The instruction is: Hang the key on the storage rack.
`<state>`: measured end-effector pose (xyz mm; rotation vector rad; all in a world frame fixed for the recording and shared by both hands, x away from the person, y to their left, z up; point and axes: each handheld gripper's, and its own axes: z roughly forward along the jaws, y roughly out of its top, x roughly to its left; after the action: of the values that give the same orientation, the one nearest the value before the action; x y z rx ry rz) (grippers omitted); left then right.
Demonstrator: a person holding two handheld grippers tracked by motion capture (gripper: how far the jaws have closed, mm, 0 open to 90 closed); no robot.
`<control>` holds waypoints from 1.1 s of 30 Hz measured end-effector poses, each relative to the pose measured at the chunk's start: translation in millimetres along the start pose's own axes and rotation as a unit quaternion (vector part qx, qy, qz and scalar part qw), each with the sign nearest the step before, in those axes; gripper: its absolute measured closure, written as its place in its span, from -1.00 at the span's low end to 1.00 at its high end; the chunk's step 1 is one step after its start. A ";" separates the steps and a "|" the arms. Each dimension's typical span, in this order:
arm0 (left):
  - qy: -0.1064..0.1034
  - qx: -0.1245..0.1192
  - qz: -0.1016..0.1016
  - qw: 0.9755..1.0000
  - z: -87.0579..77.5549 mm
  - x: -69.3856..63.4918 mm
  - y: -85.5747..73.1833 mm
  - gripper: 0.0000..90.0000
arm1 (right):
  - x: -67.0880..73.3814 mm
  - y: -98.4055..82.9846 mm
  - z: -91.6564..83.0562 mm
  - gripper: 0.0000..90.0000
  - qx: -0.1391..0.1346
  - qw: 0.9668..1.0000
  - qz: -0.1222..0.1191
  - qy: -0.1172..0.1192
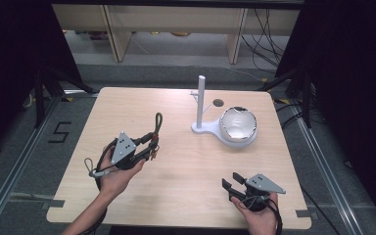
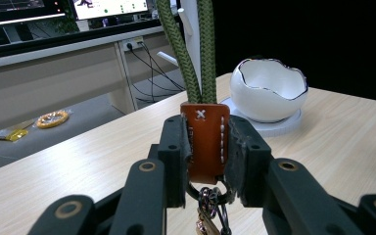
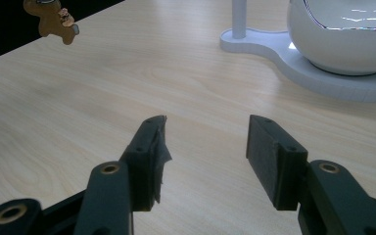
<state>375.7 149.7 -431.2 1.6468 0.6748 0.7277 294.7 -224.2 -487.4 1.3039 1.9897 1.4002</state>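
Note:
My left gripper (image 1: 149, 146) (image 2: 206, 149) is shut on a keychain: its jaws clamp the brown leather tab (image 2: 206, 142), and a green braided cord loop (image 1: 157, 122) (image 2: 191, 49) rises from the tab. Metal rings and a key (image 2: 208, 210) hang below the tab. In the right gripper view a small brown charm (image 3: 54, 19) of the keychain hangs at the top left. A white stand (image 1: 200, 105) with an upright post and side pegs shares its base with a white egg-shaped bowl (image 1: 237, 125) (image 2: 268, 90) (image 3: 345, 34). My right gripper (image 1: 231, 185) (image 3: 206, 142) rests open near the table's front right, with nothing between its fingers.
The light wooden table (image 1: 176, 196) has a dark round hole (image 1: 218, 103) near its back edge, right of the post. Shelving and cables lie on the floor beyond the table. Black stands flank both sides.

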 end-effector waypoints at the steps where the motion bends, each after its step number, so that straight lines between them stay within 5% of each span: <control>1: 0.000 0.000 -0.002 1.000 0.5 -0.3 0.1 0.55 | -1.3 0.2 0.2 0.11 -0.002 1.000 -0.011 -0.002; 24: 0.000 0.000 0.001 1.000 13.2 -3.0 6.4 0.55 | -3.7 1.0 -1.2 0.11 -0.001 1.000 -0.017 0.001; 26: 0.000 0.001 0.002 1.000 13.7 -2.8 6.8 0.55 | -0.4 0.9 -2.4 0.11 0.005 1.000 0.001 -0.004; 32: 0.001 0.005 -0.008 1.000 15.6 -4.1 8.4 0.55 | -3.9 1.6 -1.6 0.11 -0.001 1.000 -0.017 -0.003; 33: 0.000 0.006 -0.006 1.000 16.0 -4.0 8.8 0.55 | -1.0 0.7 -1.7 0.11 0.000 1.000 0.001 -0.001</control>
<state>385.7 135.1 -425.3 1.6519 0.6889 0.7170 294.2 -225.9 -486.2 1.3071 1.9882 1.3977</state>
